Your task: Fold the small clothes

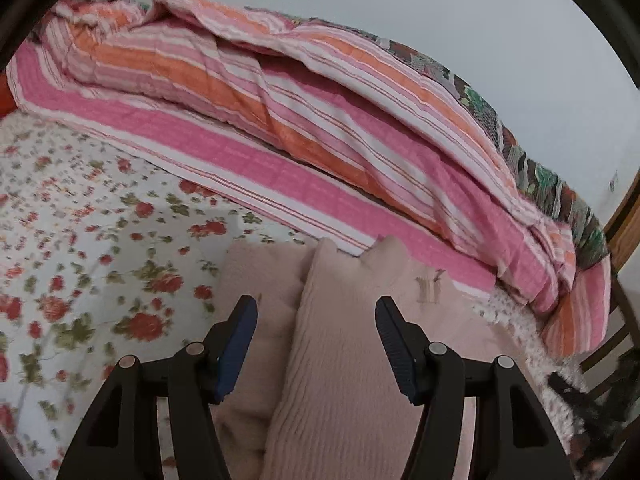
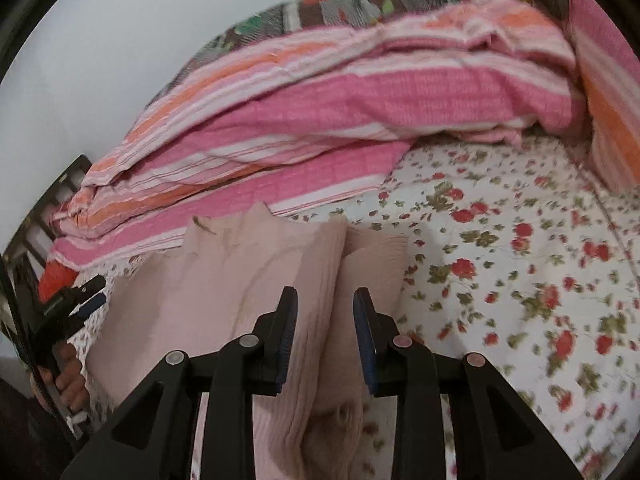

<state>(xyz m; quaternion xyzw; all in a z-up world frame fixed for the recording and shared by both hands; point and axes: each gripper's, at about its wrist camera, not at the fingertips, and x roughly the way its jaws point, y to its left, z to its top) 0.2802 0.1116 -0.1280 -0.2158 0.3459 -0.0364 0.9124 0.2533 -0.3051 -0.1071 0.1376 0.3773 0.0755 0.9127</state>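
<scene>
A pale pink ribbed knit garment (image 1: 340,360) lies folded on the floral bedsheet (image 1: 100,240), one flap laid over the other along a raised lengthwise edge. My left gripper (image 1: 316,304) is open just above it, its blue pads standing wide on either side of the top flap without pressing it. In the right wrist view the same garment (image 2: 224,300) runs under my right gripper (image 2: 325,292), which is open more narrowly, with the folded ridge between its pads. At that view's left edge, the left gripper (image 2: 86,296) shows with a hand (image 2: 68,380) holding it.
A rumpled pink, orange and white striped quilt (image 1: 280,120) is heaped along the far side of the bed against a pale wall, also in the right wrist view (image 2: 320,112). Floral sheet (image 2: 500,260) stretches out beside the garment. A wooden frame (image 1: 624,232) stands at the right.
</scene>
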